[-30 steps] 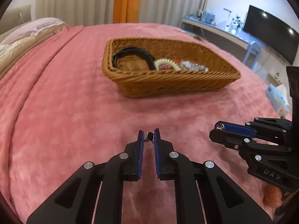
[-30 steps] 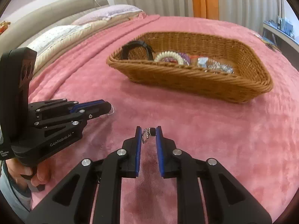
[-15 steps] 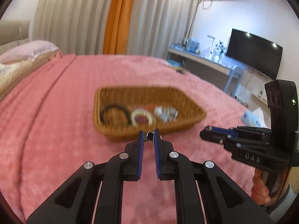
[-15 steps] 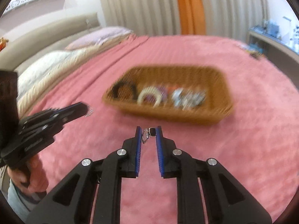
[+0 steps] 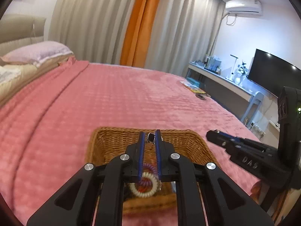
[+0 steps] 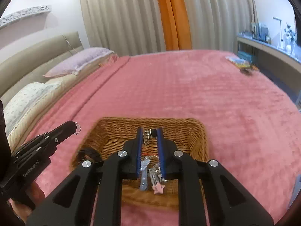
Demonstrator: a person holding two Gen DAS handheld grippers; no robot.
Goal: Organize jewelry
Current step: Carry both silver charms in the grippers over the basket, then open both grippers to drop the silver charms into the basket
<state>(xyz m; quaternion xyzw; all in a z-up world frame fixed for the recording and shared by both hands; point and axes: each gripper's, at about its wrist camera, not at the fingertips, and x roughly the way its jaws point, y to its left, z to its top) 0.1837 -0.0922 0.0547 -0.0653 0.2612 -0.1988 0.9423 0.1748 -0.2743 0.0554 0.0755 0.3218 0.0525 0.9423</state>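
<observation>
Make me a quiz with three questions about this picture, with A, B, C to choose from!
1. Where does the wicker basket sit?
A. on the pink blanket
B. on the desk
C. on a pillow

2. What colour is the star charm in the basket?
A. green
B. pink
C. yellow

3. What are the right tongs doing?
A. wide open and empty
B. lying flat on the bed
C. shut on a black-stone earring

Answers:
1 A, the pink cover shows all round the basket.
2 B, the star is pale pink beside the silver pieces.
3 C, the dark stone and its little chain sit pinched between the blue pads above the basket.
</observation>
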